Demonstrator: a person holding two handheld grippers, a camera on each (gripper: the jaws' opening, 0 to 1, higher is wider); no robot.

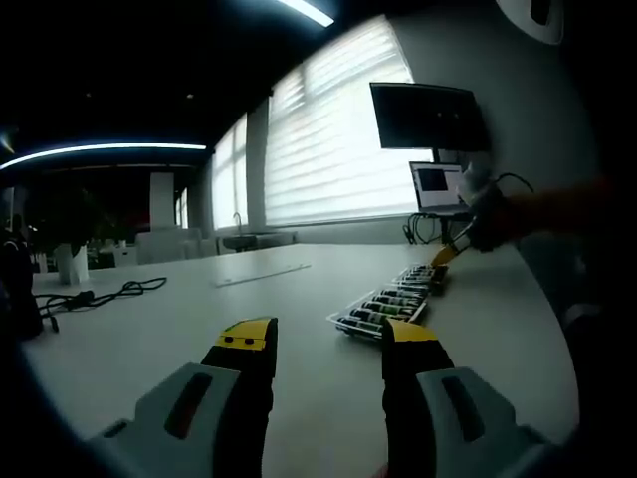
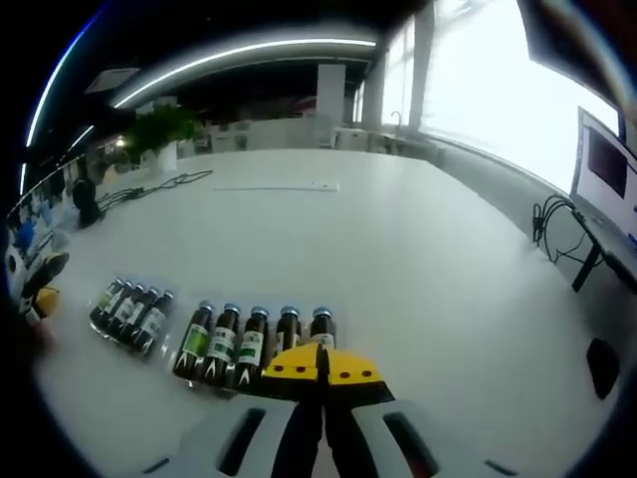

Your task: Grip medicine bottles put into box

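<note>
In the right gripper view, the right gripper (image 2: 320,375) has its yellow-tipped jaws pressed together with nothing between them, poised just above a row of five medicine bottles (image 2: 249,344) lying on the white table (image 2: 398,259). A second cluster of smaller bottles (image 2: 132,311) lies just to their left. In the left gripper view, the left gripper (image 1: 328,344) hangs with jaws spread wide and empty over the table, well apart from the bottles. A black cable (image 1: 95,296) trails near the far edge.
</note>
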